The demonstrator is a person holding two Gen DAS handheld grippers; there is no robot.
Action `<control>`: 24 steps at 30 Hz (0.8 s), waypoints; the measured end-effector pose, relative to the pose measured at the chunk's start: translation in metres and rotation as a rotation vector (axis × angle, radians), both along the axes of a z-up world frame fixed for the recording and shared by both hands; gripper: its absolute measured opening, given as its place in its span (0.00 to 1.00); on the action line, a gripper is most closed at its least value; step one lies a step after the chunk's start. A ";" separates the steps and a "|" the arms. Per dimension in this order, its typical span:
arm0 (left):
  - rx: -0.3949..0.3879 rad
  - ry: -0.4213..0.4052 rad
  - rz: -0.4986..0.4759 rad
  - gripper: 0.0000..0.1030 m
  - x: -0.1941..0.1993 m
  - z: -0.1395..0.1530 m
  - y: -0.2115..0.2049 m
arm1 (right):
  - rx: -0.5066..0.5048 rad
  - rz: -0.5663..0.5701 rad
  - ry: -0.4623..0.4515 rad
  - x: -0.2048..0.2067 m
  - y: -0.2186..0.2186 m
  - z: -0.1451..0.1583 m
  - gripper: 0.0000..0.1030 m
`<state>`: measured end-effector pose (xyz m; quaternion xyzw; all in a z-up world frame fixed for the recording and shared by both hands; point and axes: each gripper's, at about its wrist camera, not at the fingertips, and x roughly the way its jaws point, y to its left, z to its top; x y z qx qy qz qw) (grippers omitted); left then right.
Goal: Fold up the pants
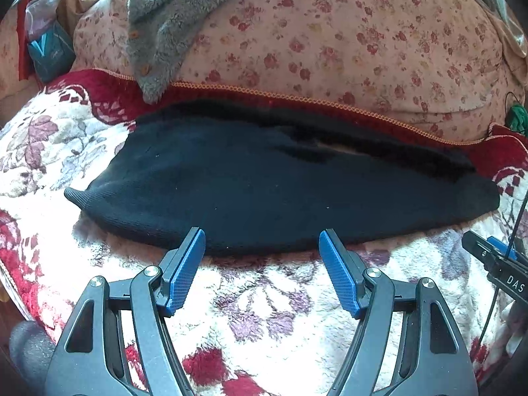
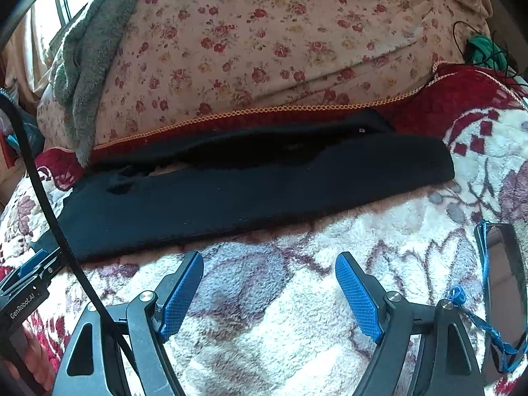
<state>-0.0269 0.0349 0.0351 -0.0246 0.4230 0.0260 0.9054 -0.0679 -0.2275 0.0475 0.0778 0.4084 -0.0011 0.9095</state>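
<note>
- Black pants (image 1: 264,184): folds too dark to read; a grey fleece garment (image 1: 158,29) overlaps the far edge
- Dark flat object (image 2: 505,290), cut off at the right edge; identity unclear
- Green bundle (image 2: 485,49), too small to identify

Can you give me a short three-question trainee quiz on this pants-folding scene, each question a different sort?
1. True or false: the left gripper is clamped on the black pants.
2. Multiple choice: the pants lie on A) a bare wooden table, B) a fleecy flowered blanket, C) a tiled floor.
3. Fill in: the grey fleece garment is draped over the floral ____ behind the pants.

Key: 1 false, both grippers stand open and empty, the right gripper short of the pants' near edge. 2 B. 3 quilt.
</note>
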 end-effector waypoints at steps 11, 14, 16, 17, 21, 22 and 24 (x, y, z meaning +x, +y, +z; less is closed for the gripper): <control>-0.076 0.050 0.046 0.70 0.006 -0.006 0.034 | 0.091 -0.025 0.032 0.011 -0.021 -0.006 0.79; -0.128 0.071 0.081 0.70 0.006 -0.007 0.054 | 0.144 -0.054 0.028 0.011 -0.037 -0.003 0.79; -0.151 0.076 0.110 0.70 0.007 -0.009 0.064 | 0.159 -0.084 0.030 0.012 -0.047 -0.002 0.79; -0.165 0.081 0.125 0.70 0.010 -0.010 0.069 | 0.186 -0.093 0.030 0.014 -0.054 -0.003 0.79; -0.228 0.096 0.169 0.70 0.019 -0.014 0.083 | 0.330 -0.127 0.015 0.023 -0.082 -0.009 0.79; -0.247 0.091 0.178 0.70 0.023 -0.014 0.087 | 0.358 -0.136 0.007 0.025 -0.089 -0.009 0.79; -0.278 0.085 0.199 0.70 0.030 -0.013 0.094 | 0.429 -0.161 -0.016 0.029 -0.104 -0.010 0.79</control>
